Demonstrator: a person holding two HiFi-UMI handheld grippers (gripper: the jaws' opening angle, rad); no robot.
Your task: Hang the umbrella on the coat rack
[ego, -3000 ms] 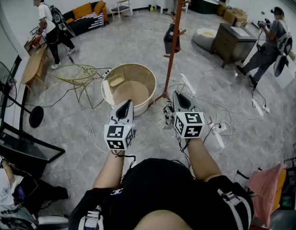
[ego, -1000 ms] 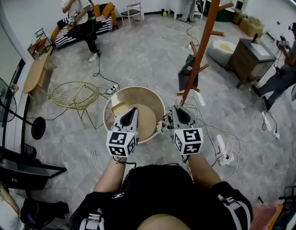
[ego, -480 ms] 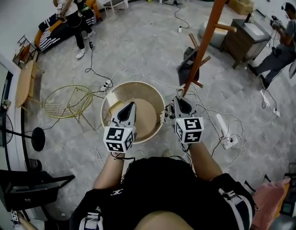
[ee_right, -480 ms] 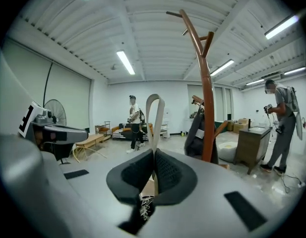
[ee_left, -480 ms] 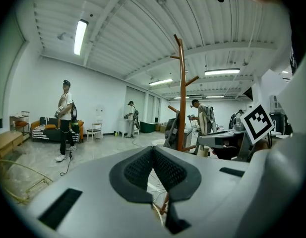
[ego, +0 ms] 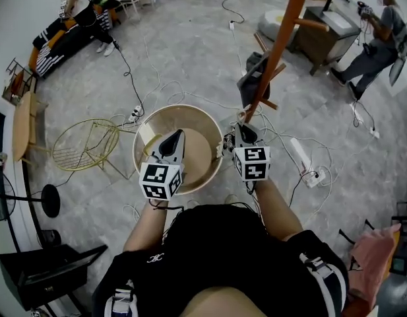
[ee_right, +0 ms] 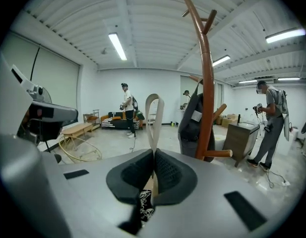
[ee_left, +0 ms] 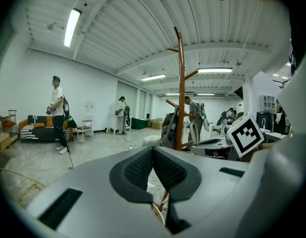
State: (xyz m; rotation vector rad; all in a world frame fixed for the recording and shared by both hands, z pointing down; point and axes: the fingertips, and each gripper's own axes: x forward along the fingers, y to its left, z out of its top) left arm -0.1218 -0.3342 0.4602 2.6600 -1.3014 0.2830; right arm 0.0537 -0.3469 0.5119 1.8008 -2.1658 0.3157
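Note:
The orange wooden coat rack (ego: 277, 43) rises just beyond my right gripper (ego: 241, 130), with a dark bag (ego: 251, 84) on one of its pegs. That gripper is shut on the umbrella's white strap loop (ee_right: 154, 117), which sticks up from the jaws. The patterned black-and-white umbrella (ee_right: 144, 207) hangs below them and shows at the gripper's left side as the umbrella (ego: 224, 150). In the right gripper view the coat rack (ee_right: 207, 83) stands close ahead, slightly right. My left gripper (ego: 175, 135) is shut with nothing in it, held over the round tub.
A round wooden tub (ego: 149, 119) sits on the floor under the grippers. A yellow wire chair (ego: 84, 145) stands to its left. Cables and a power strip (ego: 301, 156) lie around the rack's base. A wooden cabinet (ego: 322, 32) and a person (ego: 378, 38) are at the far right.
Both grippers and the view have advanced toward the coat rack, which now stands nearer and taller. The right gripper has kept hold of the strap. The person at the far left has walked on.

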